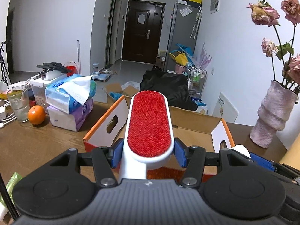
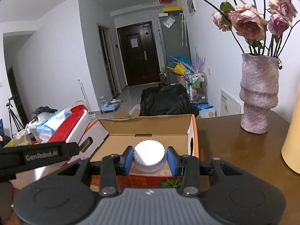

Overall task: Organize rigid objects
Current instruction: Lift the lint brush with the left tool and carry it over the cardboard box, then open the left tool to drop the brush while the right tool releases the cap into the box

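Observation:
A white lint brush with a red pad [image 1: 149,125] is clamped by its white body between the blue pads of my left gripper [image 1: 149,154], pointing forward over the near left corner of the open cardboard box [image 1: 189,121]. My right gripper [image 2: 149,160] is shut on a white ridged bottle cap [image 2: 149,155], held above the box's inside [image 2: 120,142] near its front edge. The right wrist view also shows the lint brush [image 2: 70,125] and the left gripper's black finger [image 2: 37,155] at the left. The bottle below the cap is hidden.
The box has orange edges and hand-holes and sits on a brown wooden table [image 1: 37,142]. Left of it lie stacked tissue packs [image 1: 71,97], an orange [image 1: 36,115] and a glass [image 1: 18,105]. A pink vase with dried roses [image 2: 259,93] stands right, beside a pale yellow object [image 2: 292,140].

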Motion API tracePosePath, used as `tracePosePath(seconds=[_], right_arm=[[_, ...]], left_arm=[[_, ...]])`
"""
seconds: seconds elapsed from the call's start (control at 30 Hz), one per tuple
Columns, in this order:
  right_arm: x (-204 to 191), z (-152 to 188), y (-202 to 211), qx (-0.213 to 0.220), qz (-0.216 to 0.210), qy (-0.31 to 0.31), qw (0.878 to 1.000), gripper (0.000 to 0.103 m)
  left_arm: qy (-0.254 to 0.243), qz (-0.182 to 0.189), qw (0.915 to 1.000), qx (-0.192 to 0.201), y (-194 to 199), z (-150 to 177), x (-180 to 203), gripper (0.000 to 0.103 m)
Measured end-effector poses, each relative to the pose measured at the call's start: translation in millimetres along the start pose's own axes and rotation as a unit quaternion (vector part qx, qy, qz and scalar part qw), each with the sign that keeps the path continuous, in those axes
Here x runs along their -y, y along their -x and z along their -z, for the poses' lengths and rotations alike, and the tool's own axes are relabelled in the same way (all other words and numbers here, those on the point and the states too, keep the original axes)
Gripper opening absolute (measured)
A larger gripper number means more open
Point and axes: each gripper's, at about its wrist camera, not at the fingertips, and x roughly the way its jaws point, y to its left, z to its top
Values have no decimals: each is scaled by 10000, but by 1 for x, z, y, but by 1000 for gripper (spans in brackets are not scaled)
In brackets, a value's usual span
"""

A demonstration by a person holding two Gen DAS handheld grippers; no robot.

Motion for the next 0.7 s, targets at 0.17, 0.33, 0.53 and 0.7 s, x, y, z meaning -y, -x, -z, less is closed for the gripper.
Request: tracePosePath(seconds=[0.17,0.33,0.53,0.7], right_arm=[[3,-8,-19,-52,45,15,10000,38],[5,-14,-37,-143,123,67,9998,38],[8,-20,-56,-233,166,53,9996,38],[8,-20,-75,-410,210,77,9989,38]], left_arm=[[-25,-48,10000,-63,-21,-8,4,57],[-59,-123,9998,-122,-42,-13,7,57],[-98,-288,9993,-225,-68,-18,9,57],[-143,-389,9986,-329,-86,-21,8,57]])
